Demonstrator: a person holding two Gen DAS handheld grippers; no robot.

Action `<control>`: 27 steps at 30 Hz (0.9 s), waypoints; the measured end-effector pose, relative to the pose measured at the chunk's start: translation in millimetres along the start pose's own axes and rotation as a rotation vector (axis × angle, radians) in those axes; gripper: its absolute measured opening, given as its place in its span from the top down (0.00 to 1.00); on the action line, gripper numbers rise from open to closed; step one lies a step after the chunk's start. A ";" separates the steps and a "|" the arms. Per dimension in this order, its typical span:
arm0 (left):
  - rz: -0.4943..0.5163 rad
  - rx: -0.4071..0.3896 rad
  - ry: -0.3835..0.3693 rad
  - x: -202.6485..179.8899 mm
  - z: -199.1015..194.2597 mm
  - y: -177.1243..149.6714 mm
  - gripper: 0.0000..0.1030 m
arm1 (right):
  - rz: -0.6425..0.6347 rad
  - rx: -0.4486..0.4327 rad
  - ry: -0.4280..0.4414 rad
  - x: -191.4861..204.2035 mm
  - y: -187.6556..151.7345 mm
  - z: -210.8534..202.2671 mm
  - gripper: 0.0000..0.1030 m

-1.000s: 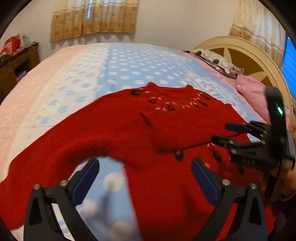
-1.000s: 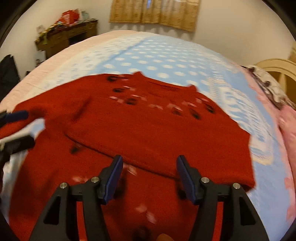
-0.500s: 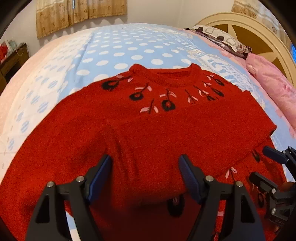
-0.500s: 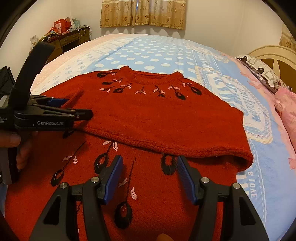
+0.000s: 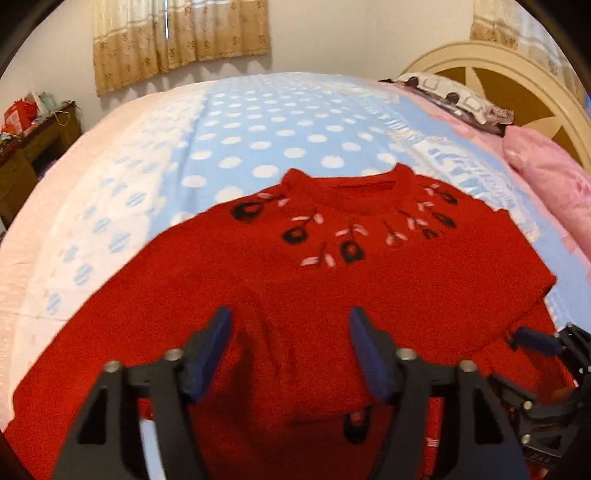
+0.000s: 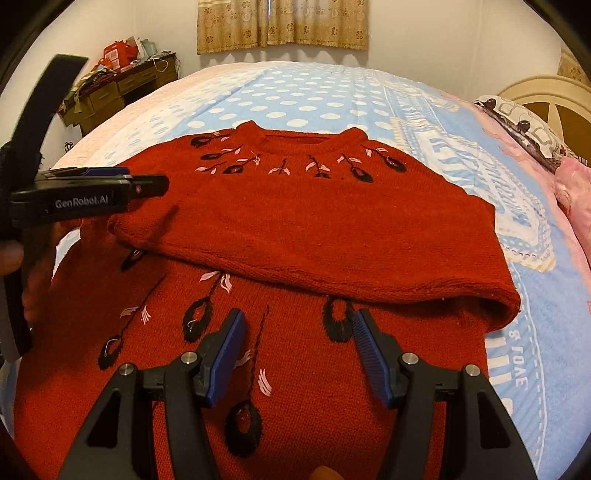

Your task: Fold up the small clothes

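You're working in a home bedroom — a wide bed (image 6: 332, 96) under a blue polka-dot sheet fills the view, with a cream arched headboard (image 5: 498, 70) and a pink pillow (image 5: 543, 162) at one end. Patterned tan curtains (image 6: 282, 24) hang on the far wall, and a cluttered wooden dresser (image 6: 122, 88) stands in the corner — plainly lived-in.

Coarse matt knitted red sweater (image 6: 325, 229) on smooth cotton bedsheet (image 6: 295, 99)
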State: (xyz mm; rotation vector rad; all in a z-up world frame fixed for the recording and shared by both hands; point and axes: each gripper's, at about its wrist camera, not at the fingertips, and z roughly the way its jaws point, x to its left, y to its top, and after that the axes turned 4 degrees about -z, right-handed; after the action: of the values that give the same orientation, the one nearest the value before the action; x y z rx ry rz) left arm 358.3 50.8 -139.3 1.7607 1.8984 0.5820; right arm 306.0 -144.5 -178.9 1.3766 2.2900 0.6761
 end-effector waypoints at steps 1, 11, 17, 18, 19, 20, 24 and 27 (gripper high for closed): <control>0.004 0.011 0.003 0.6 3.2 -0.6 0.25 | -0.002 -0.002 -0.002 0.5 -0.2 -0.4 0.40; -0.011 0.066 -0.025 -4.2 22.3 -9.6 0.35 | -0.007 0.000 -0.001 2.0 -1.7 1.0 0.40; 0.029 0.046 -0.015 -12.0 16.1 -7.8 0.80 | -0.011 -0.003 -0.006 2.9 -2.1 0.8 0.39; 0.029 0.044 -0.009 -11.5 15.3 -6.9 0.85 | -0.011 -0.003 -0.005 2.9 -2.1 1.0 0.39; 0.026 0.043 -0.005 -10.6 14.6 -5.8 0.90 | -0.009 -0.004 -0.003 2.5 -2.1 1.1 0.39; 0.016 0.043 -0.013 -8.3 13.2 -4.8 0.90 | -0.008 -0.004 -0.002 2.2 -2.2 1.3 0.39; -0.019 0.030 -0.042 0.6 3.9 -1.1 0.91 | -0.002 -0.007 0.002 1.1 -2.9 1.0 0.39; -0.016 0.013 -0.044 1.4 -3.6 0.0 0.91 | -0.006 -0.009 -0.004 2.4 -3.4 1.2 0.39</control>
State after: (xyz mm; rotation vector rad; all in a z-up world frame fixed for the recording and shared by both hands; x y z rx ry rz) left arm 356.0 52.2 -136.5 1.7513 1.8888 0.5219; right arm 303.1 -143.4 -181.9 1.3653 2.2846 0.6798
